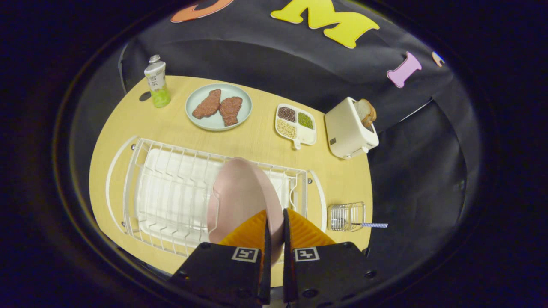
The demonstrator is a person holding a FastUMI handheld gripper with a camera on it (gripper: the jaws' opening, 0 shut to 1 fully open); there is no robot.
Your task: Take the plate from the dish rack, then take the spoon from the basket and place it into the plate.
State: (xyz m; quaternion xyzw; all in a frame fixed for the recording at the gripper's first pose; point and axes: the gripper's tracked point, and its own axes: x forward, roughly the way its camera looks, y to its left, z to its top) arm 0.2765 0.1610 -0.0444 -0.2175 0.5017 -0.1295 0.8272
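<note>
Gripper view is showing the tool [274, 233] pinching the rim of the round pink plastic plate [239, 196] edge-on between both orange fingers over the white wire dish rack [171, 196], while the checked-handled spoon [371, 225] is lying in the small wire basket [346, 217] on the tabletop [257, 141] beside it.

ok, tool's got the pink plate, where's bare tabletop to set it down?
The tool is shut on the pink plate, above the dish rack. Bare wood: the strip between the rack and the back row, widest left of the steak plate below the bottle, and a patch between toaster and spoon basket. The back row is crowded, bean tray included.
</note>
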